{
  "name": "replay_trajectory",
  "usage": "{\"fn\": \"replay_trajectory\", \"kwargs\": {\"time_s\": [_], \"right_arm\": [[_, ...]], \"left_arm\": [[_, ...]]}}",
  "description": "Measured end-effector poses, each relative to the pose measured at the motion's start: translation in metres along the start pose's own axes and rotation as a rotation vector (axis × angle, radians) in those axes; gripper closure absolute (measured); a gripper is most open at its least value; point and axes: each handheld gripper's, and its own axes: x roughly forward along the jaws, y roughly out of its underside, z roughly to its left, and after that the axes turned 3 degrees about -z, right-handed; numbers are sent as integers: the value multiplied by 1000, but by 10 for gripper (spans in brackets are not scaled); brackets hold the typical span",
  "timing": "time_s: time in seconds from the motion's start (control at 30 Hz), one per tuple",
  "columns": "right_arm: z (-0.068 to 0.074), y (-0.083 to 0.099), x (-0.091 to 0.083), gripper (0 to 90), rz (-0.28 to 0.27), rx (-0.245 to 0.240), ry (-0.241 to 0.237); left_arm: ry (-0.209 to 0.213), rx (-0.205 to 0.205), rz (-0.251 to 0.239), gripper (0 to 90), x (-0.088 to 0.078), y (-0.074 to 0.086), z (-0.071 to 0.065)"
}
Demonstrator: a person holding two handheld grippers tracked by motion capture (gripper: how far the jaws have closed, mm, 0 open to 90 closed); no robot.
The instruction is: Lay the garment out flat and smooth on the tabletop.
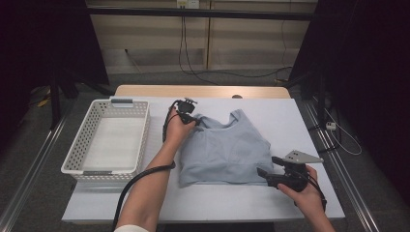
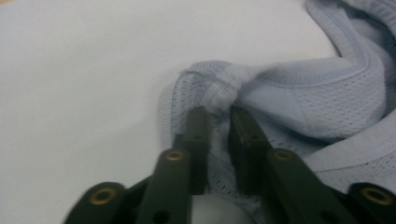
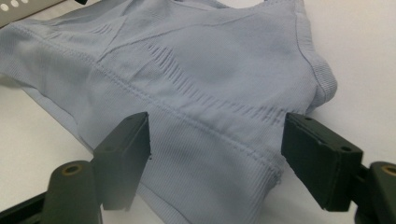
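Crop top lies flat on the bench; left claw is pinched on its shoulder strap, right claw gapes over the hem. Folding's starting, right needs to clamp next.

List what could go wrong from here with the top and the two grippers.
1. The left hand-held gripper pinches only a small bunch of the light blue top's shoulder strap; the thin mesh could slip out when lifted.
2. The right hand-held gripper stands open over the hem; closing there may catch one layer only, so the top sags unevenly.
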Motion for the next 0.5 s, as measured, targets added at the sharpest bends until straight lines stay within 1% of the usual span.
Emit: {"fn": "replay_trajectory", "kwargs": {"time_s": [0.03, 0.1, 0.13, 0.17, 0.23, 0.27, 0.4, 0.47, 0.5], "right_arm": [[0, 0, 0, 235, -1, 0, -1], [0, -1, 0, 235, -2, 0, -2], [0, -1, 0, 235, -2, 1, -3], [0, -1, 1, 235, -2, 3, -4], [0, -2, 2, 235, -3, 0, -6], [0, -2, 2, 235, -3, 1, -6], [2, -4, 4, 235, -5, -6, -12], [2, -3, 5, 232, -3, -6, -14], [3, -3, 6, 231, -2, -6, -15]], "left_arm": [[1, -5, -2, 856, 0, 1, 0], [9, -21, 3, 865, -1, 1, 0], [15, -32, 21, 869, -3, 0, 0], [17, -38, 24, 873, -4, -1, 0], [34, -58, 19, 876, -6, -3, -1], [40, -60, 18, 876, -8, -4, -1], [60, -64, -13, 877, -16, -15, -4], [68, -81, -27, 877, -19, -22, -6], [68, -81, -32, 877, -20, -26, -7]]}}
